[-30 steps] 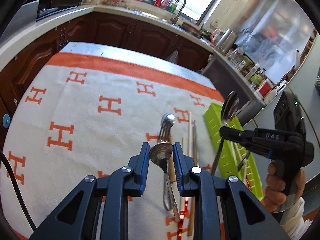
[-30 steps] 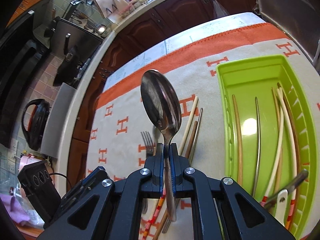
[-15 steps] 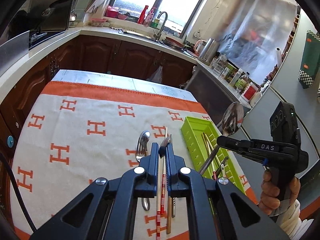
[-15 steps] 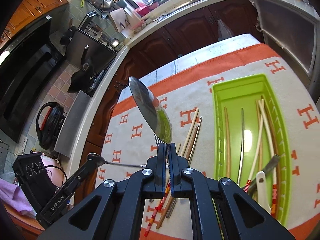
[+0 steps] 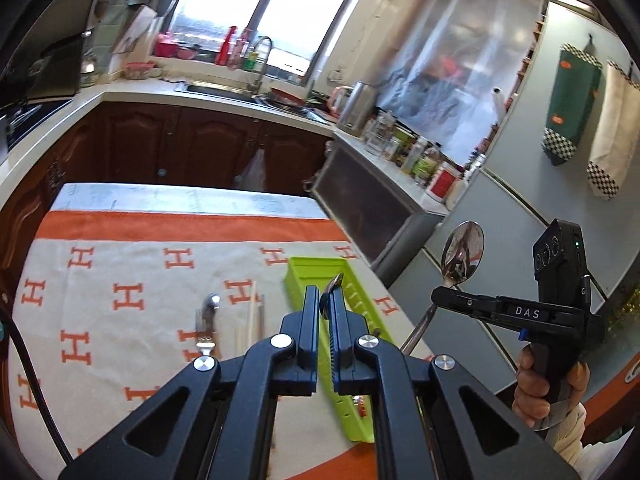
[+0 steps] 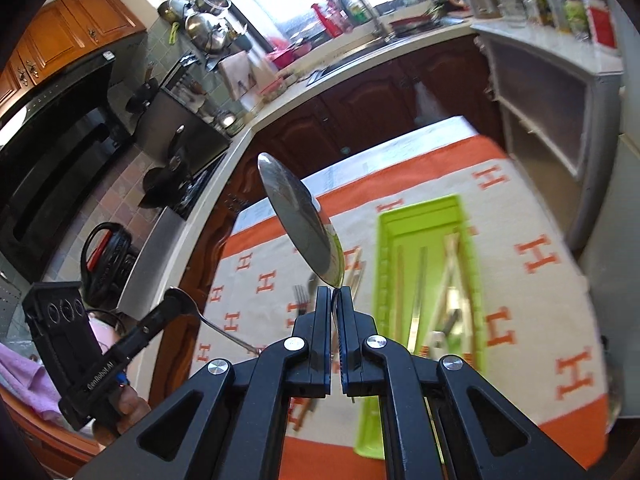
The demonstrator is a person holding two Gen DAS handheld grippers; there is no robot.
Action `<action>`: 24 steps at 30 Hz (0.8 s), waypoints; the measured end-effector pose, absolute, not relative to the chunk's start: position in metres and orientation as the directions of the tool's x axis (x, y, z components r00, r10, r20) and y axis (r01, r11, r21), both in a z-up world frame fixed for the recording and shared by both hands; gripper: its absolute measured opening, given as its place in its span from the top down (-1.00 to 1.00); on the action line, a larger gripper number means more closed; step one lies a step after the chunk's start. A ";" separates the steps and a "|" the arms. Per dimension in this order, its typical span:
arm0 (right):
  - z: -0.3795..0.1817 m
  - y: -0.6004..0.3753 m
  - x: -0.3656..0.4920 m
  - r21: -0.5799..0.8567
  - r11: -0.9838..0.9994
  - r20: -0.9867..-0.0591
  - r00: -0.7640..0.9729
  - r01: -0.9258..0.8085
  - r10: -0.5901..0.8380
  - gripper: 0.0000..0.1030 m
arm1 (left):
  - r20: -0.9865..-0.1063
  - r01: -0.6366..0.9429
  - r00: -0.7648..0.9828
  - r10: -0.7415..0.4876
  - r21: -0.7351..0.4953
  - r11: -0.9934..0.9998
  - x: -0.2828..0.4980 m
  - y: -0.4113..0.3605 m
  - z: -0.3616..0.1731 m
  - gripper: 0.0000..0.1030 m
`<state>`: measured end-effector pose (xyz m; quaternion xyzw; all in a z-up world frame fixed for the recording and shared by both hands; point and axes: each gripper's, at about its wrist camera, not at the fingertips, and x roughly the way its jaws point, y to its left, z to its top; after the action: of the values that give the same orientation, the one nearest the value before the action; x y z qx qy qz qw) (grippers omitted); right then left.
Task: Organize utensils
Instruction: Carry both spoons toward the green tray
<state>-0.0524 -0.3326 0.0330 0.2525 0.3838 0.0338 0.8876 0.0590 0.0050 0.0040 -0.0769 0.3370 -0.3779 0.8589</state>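
Observation:
My left gripper [image 5: 323,300] is shut on a small steel spoon [image 5: 331,298], held above the table; it also shows in the right wrist view [image 6: 180,300]. My right gripper [image 6: 335,294] is shut on a large steel spoon [image 6: 300,224], bowl upright; it shows in the left wrist view [image 5: 462,254] too. A green tray [image 6: 420,216] on the table holds several chopsticks and utensils. A fork [image 5: 206,330] and chopsticks [image 5: 250,320] lie on the cloth left of the tray.
An orange and white patterned cloth [image 5: 120,292] covers the table. Dark wood cabinets [image 5: 180,148] and a counter with a sink stand behind. A grey shelf unit [image 5: 372,208] stands to the right of the table.
Both grippers have risen higher above the table, each with its spoon. The left gripper shut on the small spoon and lifted it off the cloth.

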 end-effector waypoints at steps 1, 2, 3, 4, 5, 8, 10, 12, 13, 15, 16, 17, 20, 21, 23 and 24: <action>0.036 -0.337 -0.059 0.466 0.873 -0.669 0.704 0.146 0.240 0.95 | -0.522 0.608 0.476 -0.708 -0.386 0.693 0.057 -0.001 0.006 0.96; 0.039 -0.342 -0.067 0.456 0.876 -0.674 0.703 0.156 0.226 0.95 | -0.526 0.622 0.457 -0.717 -0.386 0.681 0.056 -0.009 0.006 0.96; 0.040 -0.347 -0.075 0.438 0.883 -0.687 0.697 0.169 0.207 0.95 | -0.532 0.636 0.441 -0.723 -0.382 0.670 0.054 -0.018 0.006 0.96; 0.039 -0.350 -0.080 0.416 0.891 -0.703 0.686 0.184 0.187 0.95 | -0.541 0.651 0.424 -0.726 -0.376 0.660 0.053 -0.027 0.006 0.96; 0.038 -0.354 -0.085 0.397 0.896 -0.718 0.676 0.198 0.168 0.95 | -0.551 0.663 0.408 -0.728 -0.370 0.651 0.052 -0.035 0.005 0.96; 0.025 -0.360 -0.089 0.363 0.903 -0.755 0.640 0.228 0.142 0.95 | -0.593 0.697 0.360 -0.720 -0.343 0.630 0.050 -0.061 -0.003 0.96; 0.012 -0.367 -0.088 0.351 0.903 -0.780 0.611 0.249 0.135 0.95 | -0.624 0.715 0.339 -0.704 -0.316 0.624 0.050 -0.078 -0.010 0.96; -0.001 -0.371 -0.083 0.346 0.902 -0.797 0.588 0.256 0.139 0.95 | -0.666 0.732 0.324 -0.672 -0.274 0.624 0.053 -0.097 -0.020 0.96; -0.008 -0.372 -0.080 0.339 0.905 -0.806 0.576 0.258 0.137 0.95 | -0.683 0.735 0.316 -0.658 -0.262 0.625 0.054 -0.104 -0.026 0.96; -0.020 -0.372 -0.073 0.318 0.911 -0.819 0.561 0.264 0.123 0.95 | -0.721 0.738 0.300 -0.625 -0.240 0.631 0.060 -0.118 -0.039 0.96; -0.026 -0.372 -0.067 0.318 0.909 -0.825 0.551 0.269 0.125 0.95 | -0.743 0.734 0.297 -0.600 -0.224 0.641 0.064 -0.125 -0.047 0.96; -0.033 -0.375 -0.063 0.325 0.905 -0.830 0.542 0.275 0.133 0.94 | -0.759 0.731 0.293 -0.581 -0.214 0.648 0.069 -0.131 -0.053 0.96; -0.052 -0.384 -0.050 0.343 0.891 -0.836 0.528 0.297 0.145 0.94 | -0.786 0.717 0.295 -0.544 -0.194 0.669 0.081 -0.140 -0.069 0.95; -0.060 -0.390 -0.045 0.354 0.881 -0.839 0.523 0.313 0.151 0.94 | -0.792 0.710 0.290 -0.537 -0.198 0.676 0.087 -0.144 -0.074 0.95; -0.075 -0.397 -0.030 0.376 0.859 -0.842 0.515 0.347 0.161 0.94 | -0.800 0.701 0.283 -0.529 -0.204 0.684 0.096 -0.150 -0.081 0.95; -0.083 -0.401 -0.023 0.388 0.848 -0.842 0.513 0.362 0.166 0.94 | -0.803 0.698 0.280 -0.527 -0.207 0.686 0.099 -0.152 -0.084 0.95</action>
<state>-0.0227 -0.4009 -0.0833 0.2694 0.4901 -0.0591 0.8269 0.0994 -0.1519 -0.0840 0.0931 0.4599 -0.3854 0.7946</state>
